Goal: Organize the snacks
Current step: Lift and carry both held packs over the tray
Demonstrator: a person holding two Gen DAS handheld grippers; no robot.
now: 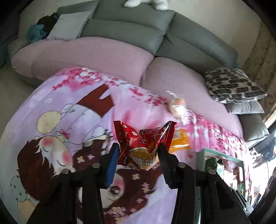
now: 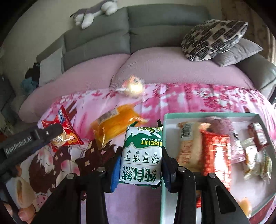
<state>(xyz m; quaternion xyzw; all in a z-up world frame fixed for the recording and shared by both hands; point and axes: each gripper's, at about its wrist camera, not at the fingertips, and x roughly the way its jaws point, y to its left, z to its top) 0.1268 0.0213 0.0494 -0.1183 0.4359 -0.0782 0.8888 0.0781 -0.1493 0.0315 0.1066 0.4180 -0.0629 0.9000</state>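
Note:
My left gripper point(image 1: 138, 151) is shut on a red snack packet point(image 1: 143, 143) and holds it above the cartoon-print cloth point(image 1: 60, 120); it also shows in the right wrist view point(image 2: 63, 134) at the left. My right gripper point(image 2: 140, 158) is shut on a green and white biscuit pack point(image 2: 141, 155), just left of the mint-rimmed box point(image 2: 165, 120). The box holds several wrapped snacks point(image 2: 215, 151). An orange packet point(image 2: 117, 122) and a small pale packet point(image 2: 132, 86) lie on the cloth beyond.
A grey sofa with pink seat covers point(image 2: 155, 65) stands behind the cloth. Patterned and grey cushions point(image 2: 213, 37) sit at its right end. A plush toy point(image 2: 93, 13) lies on the sofa back. The box shows at the right in the left wrist view point(image 1: 222, 155).

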